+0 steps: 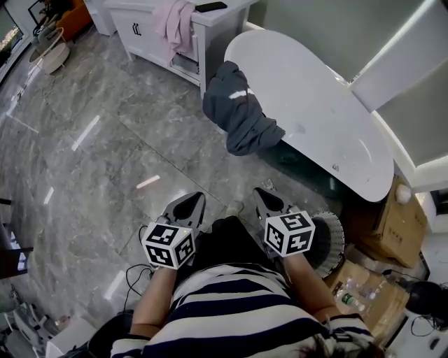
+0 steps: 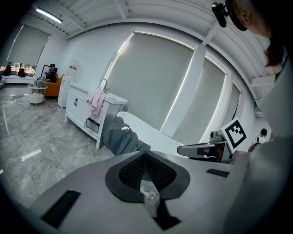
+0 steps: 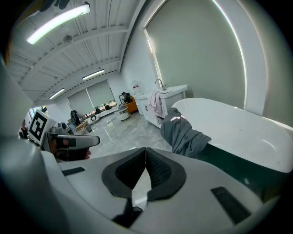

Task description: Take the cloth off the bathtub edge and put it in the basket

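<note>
Both closed & empty, left gripper (image 1: 197, 198) & right gripper (image 1: 261, 194); cloth (image 1: 239, 110) on bathtub (image 1: 318, 122) edge, well ahead.

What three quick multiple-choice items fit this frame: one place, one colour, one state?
1. Where is the dark cloth?
A. On the floor
B. Draped over the bathtub edge
C. In a gripper

2. What colour is the garment hanging on the white cabinet?
A. Pink
B. Green
C. Yellow

3. How do the jaws of the left gripper and right gripper stand?
A. Both wide open
B. Left closed on the cloth
C. Both closed, nothing between them

Key:
1 B: the head view shows the cloth hanging over the tub's rim.
2 A: it reads pink in all three views.
3 C: each gripper view shows the pads meeting with nothing gripped.
</note>
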